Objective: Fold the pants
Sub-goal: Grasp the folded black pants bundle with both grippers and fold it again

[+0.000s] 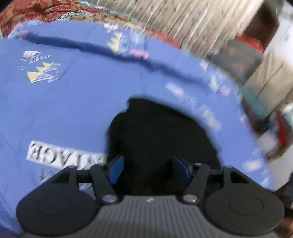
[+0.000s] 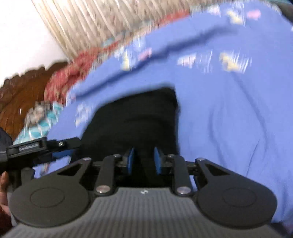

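The black pants (image 1: 157,135) lie on a blue printed bedsheet (image 1: 77,102). In the left wrist view my left gripper (image 1: 149,169) is open, its blue pads wide apart over the near edge of the pants, holding nothing. In the right wrist view the pants (image 2: 135,119) show as a dark folded shape. My right gripper (image 2: 143,161) hangs over their near edge with its blue pads a narrow gap apart; black cloth lies between and behind them, and I cannot tell whether they pinch it. Both views are motion-blurred.
A red patterned blanket (image 1: 36,12) and a pale striped curtain (image 2: 102,23) lie beyond the sheet. A carved wooden headboard (image 2: 20,95) stands at left in the right wrist view. The left gripper's body (image 2: 27,148) and a hand show there too.
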